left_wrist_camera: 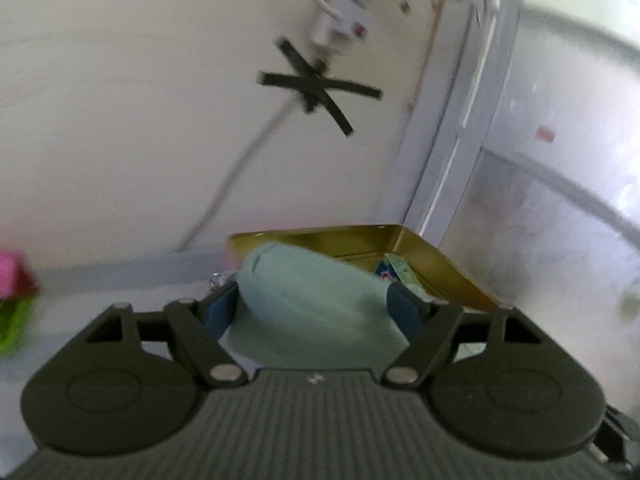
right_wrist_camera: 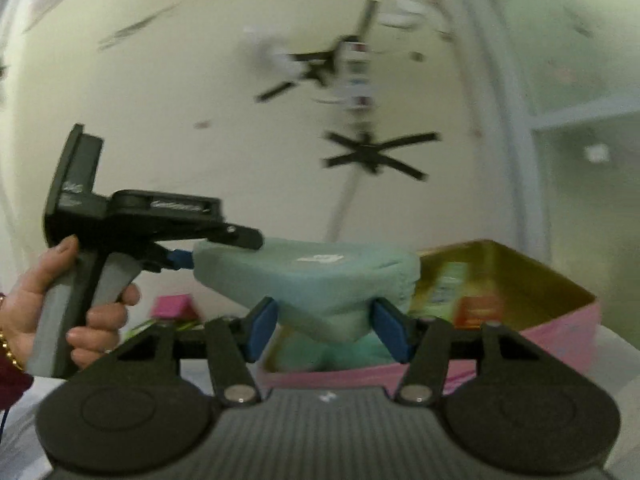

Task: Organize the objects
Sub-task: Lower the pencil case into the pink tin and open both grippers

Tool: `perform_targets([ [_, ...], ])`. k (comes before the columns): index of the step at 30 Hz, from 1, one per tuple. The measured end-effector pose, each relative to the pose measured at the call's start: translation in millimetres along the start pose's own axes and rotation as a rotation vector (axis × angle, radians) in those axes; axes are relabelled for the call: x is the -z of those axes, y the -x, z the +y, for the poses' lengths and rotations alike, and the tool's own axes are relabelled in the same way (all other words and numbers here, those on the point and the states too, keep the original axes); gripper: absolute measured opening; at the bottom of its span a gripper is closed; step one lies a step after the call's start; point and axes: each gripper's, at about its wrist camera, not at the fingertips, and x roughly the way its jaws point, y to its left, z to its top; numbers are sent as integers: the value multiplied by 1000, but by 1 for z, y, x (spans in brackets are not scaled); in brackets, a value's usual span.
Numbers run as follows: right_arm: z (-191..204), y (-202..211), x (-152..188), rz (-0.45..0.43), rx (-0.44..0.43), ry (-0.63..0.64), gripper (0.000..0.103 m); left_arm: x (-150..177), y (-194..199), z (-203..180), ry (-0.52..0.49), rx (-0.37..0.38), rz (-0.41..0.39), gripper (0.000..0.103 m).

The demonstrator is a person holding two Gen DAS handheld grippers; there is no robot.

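A pale green soft pouch is held in the air by both grippers. My left gripper is shut on one end of it; in the right wrist view that gripper comes in from the left, held by a hand. My right gripper is shut on the pouch's lower edge. Behind and below the pouch stands an open tin box, pink outside and gold inside, with several small packets in it.
A pink and green object lies on the white surface at the left; it also shows in the right wrist view. A white wall with black tape crosses and a cable is behind. A window frame is at the right.
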Motion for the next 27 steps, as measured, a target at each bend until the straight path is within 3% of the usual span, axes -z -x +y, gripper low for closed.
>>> perform_targets([
  [4,-26,-25,2,20,79,39,55,-2,-63,-10,37,-31,73,85],
  [7,-29,-41,4,26,137,94,55,4,-89,-16,18,-80,120,90],
  [10,-19,-60,8,31,121,122,60,4,-104,-10,50,-110,174,94],
  [13,-4,-60,14,8,104,201,64,0,-102,0,75,-99,150,94],
  [18,22,-56,22,17,-26,295,62,-3,-92,1,77,-82,117,94],
  [23,24,-70,15,78,-43,232,60,-11,-50,13,110,-49,36,94],
  [27,25,-50,7,21,-58,170,61,-2,0,33,70,-76,-8,94],
])
